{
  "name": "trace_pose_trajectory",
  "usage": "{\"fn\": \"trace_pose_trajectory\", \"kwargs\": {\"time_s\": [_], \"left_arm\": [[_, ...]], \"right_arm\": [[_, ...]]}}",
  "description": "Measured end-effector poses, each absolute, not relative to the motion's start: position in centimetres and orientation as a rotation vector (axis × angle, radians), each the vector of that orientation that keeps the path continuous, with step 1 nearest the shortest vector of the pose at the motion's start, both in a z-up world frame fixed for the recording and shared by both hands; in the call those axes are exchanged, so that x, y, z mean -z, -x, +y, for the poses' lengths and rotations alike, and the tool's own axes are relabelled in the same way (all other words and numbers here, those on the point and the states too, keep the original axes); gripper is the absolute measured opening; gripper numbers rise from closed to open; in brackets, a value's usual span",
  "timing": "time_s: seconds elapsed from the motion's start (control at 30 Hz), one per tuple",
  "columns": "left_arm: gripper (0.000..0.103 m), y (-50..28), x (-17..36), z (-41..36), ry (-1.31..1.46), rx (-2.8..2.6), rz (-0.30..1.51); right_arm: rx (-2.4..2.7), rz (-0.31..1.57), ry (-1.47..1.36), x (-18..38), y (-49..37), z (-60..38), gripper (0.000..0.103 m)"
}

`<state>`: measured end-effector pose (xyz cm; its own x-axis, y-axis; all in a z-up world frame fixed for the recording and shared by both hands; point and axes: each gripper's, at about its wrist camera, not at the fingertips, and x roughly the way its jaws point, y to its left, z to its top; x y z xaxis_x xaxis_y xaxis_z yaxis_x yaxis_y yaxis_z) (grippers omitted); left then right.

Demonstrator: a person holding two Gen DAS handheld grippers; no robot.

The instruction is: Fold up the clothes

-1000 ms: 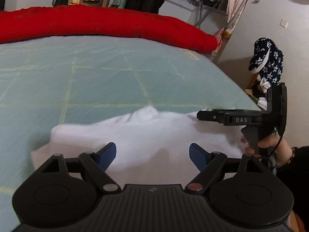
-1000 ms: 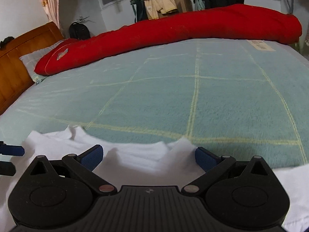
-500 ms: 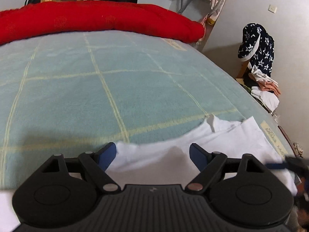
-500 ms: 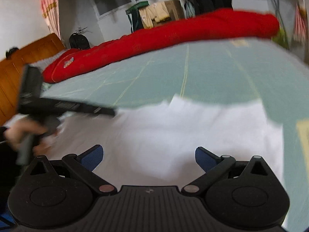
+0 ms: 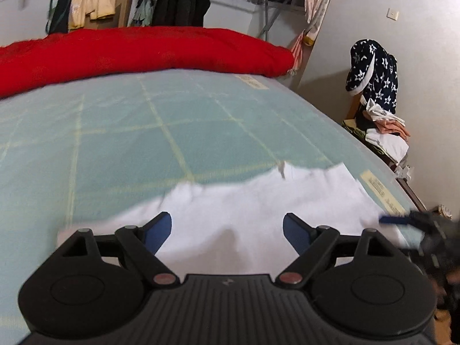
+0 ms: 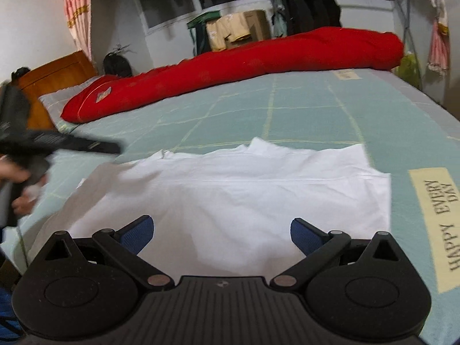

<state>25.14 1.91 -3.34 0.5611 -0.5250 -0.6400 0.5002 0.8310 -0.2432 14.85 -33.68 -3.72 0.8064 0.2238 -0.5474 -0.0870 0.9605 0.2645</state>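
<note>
White cotton garment (image 6: 230,195) flat on the pale green checked bedsheet (image 5: 143,143).
Left gripper (image 5: 227,228) and right gripper (image 6: 221,234) tilt downward above it, fingers wide, empty; only the right view shows the wooden headboard (image 6: 54,77).

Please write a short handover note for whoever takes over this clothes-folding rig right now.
Left gripper: open, holding nothing, hovering over the near-left part of the white shirt.
Right gripper: open, empty, over the shirt's near edge.
The shirt lies spread on the green blanket at the near edge of the bed, with some cloth turned over near its far edge. The red duvet lies along the far side, clear of the shirt.
Done: shirt laid out; whether a first fold is made is hard to tell.
Left: grip the edges and fold it down.
</note>
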Motion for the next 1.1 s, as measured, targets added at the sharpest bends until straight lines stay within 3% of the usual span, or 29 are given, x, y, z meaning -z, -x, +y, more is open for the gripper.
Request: {"fn": "trace_pose_trajectory", "kwargs": {"time_s": [0.23, 0.4, 0.57, 0.9, 1.1], "left_arm": [[0.085, -21.0, 4.5, 3.0, 0.025, 0.582, 0.813], [0.085, -20.3, 2.1, 4.5, 0.023, 0.555, 0.785], [0.088, -19.3, -0.4, 7.7, 0.05, 0.532, 0.751], [0.088, -19.9, 7.2, 9.8, 0.247, 0.519, 0.934], [0.088, -18.4, 5.8, 11.6, 0.259, 0.516, 0.873]], "right_arm": [[-0.053, 0.557, -0.254, 3.9, -19.7, -37.7, 0.103], [-0.029, 0.66, -0.299, 6.8, -24.1, -39.6, 0.103], [-0.061, 0.606, -0.241, 4.2, -20.3, -37.3, 0.103], [-0.136, 0.614, -0.226, 3.5, -15.1, -33.3, 0.103], [-0.135, 0.601, -0.229, 2.7, -13.5, -32.9, 0.103]]}}
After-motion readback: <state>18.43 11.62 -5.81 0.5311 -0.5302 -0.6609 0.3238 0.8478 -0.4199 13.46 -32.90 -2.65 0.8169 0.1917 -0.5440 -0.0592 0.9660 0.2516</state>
